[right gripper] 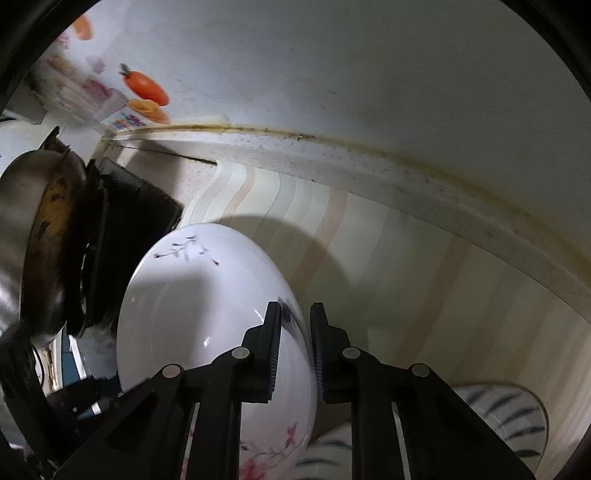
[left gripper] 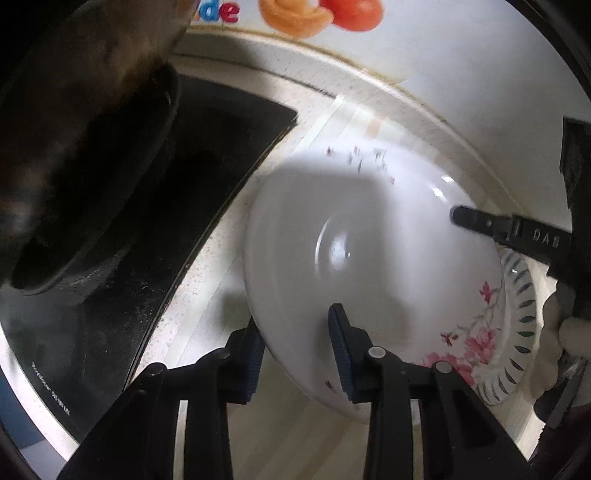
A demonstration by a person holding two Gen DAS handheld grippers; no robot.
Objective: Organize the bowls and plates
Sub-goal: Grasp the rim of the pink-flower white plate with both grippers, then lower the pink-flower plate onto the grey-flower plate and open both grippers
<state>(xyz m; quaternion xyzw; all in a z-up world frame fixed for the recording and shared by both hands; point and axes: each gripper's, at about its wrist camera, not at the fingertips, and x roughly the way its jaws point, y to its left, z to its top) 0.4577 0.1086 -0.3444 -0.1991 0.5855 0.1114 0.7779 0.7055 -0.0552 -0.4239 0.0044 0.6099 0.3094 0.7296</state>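
A white plate with pink flowers (left gripper: pixel 369 258) is held tilted above the counter; it also shows in the right wrist view (right gripper: pixel 192 317). My left gripper (left gripper: pixel 297 354) straddles its near rim with the jaws wide, and I cannot tell whether the pads touch it. My right gripper (right gripper: pixel 295 343) is shut on the plate's rim; one of its fingers (left gripper: pixel 480 223) shows in the left wrist view. A plate with dark leaf marks on its rim (left gripper: pixel 517 332) lies under the flowered plate; it also shows in the right wrist view (right gripper: pixel 506 417).
A black cooktop (left gripper: pixel 192 206) with a dark wok (left gripper: pixel 81 147) is to the left; the wok also shows in the right wrist view (right gripper: pixel 48 236). The striped counter (right gripper: pixel 369 258) runs to a white wall (right gripper: pixel 332 66) with a fruit picture (left gripper: pixel 317 14).
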